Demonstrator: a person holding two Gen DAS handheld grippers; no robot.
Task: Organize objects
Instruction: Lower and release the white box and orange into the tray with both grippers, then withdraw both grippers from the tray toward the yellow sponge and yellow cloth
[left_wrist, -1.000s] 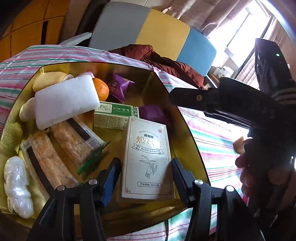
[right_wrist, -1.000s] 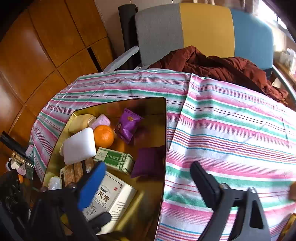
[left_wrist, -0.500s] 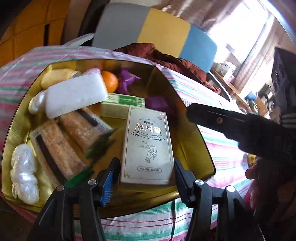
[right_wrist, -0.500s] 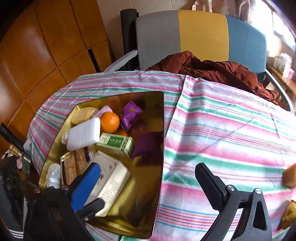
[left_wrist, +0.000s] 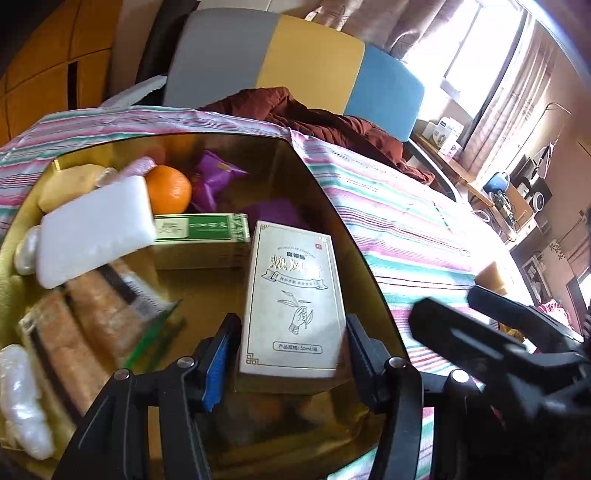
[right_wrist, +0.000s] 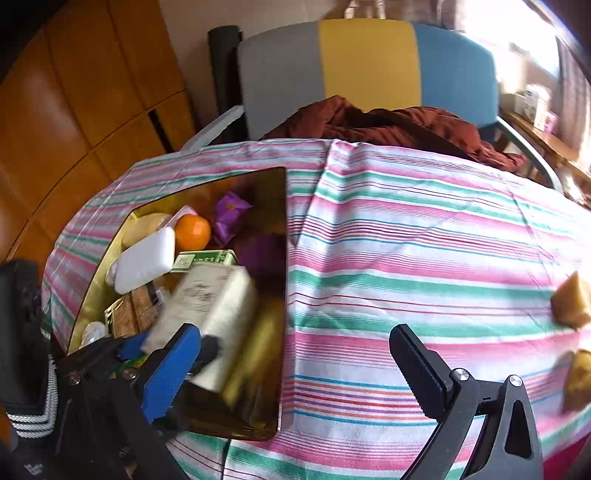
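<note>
Gripping the white box (left_wrist: 293, 295), your left claw (left_wrist: 291, 350) had a finger pressed to each long side of it at the lower centre of the left wrist frame, above the gold tray (left_wrist: 364, 258). Your right claw (right_wrist: 295, 362) stood spread wide at the bottom of the right wrist frame with nothing between its fingers, over the striped cloth (right_wrist: 424, 236) on the desk just right of the tray. Beyond the white box, in the tray, lay a green carton (left_wrist: 199, 227), touching a white foam block (left_wrist: 96, 230) at mid left. Wrapped biscuit packs (left_wrist: 92, 325) sat at lower left. Farther back were an orange (left_wrist: 168, 190) and a purple packet (left_wrist: 214, 177). Two brown lumps (right_wrist: 572, 306) rested on the cloth at the right edge of the right wrist frame, well apart from the tray. Behind the desk stood a grey, yellow and blue chair (right_wrist: 365, 66) with a maroon garment (right_wrist: 406, 125) on it.
</note>
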